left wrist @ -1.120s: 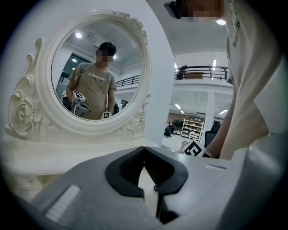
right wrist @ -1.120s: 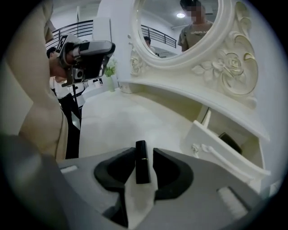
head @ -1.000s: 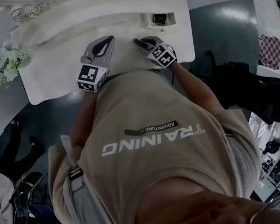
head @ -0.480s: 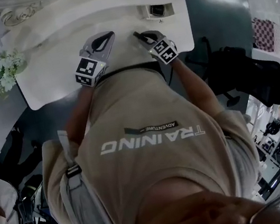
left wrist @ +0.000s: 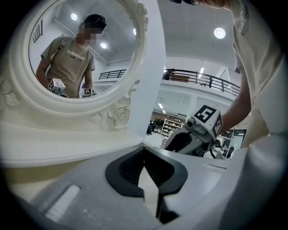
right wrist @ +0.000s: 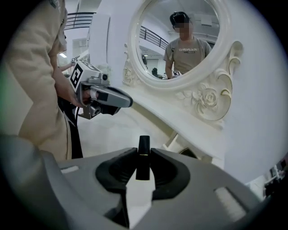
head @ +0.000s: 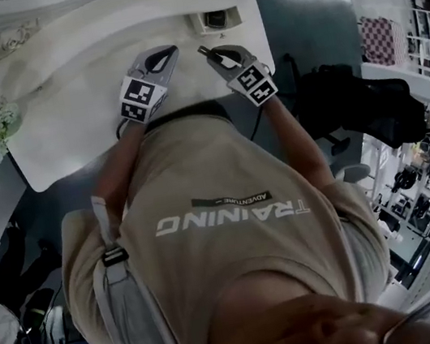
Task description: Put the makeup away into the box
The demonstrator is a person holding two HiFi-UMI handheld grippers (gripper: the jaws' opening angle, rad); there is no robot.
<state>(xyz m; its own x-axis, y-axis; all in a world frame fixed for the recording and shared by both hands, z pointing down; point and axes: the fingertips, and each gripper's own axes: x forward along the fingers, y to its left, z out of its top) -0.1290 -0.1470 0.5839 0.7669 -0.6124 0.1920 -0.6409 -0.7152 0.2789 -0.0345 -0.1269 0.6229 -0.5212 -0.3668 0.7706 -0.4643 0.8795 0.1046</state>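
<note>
Between the dark pads of the right gripper [right wrist: 143,158] stands a slim black lipstick [right wrist: 143,146] with a thin gold band. Its long axis is upright in the right gripper view and its cap end pokes out past the jaw tips. These jaws have just been closing and now pinch the tube on both sides. The gripper tilts down over the far right part of the white table [head: 90,115], just short of the small box [head: 214,20] at the table's back edge. Beside it, apart, the left gripper [left wrist: 144,155] sits nearly level, aimed at the ornate white mirror [left wrist: 85,54]. Its 2 jaws are drawn together at the tips with nothing between them. Both forearms reach forward from the beige shirt [head: 233,230], which hides the table's near edge. The box's contents cannot be made out.
</note>
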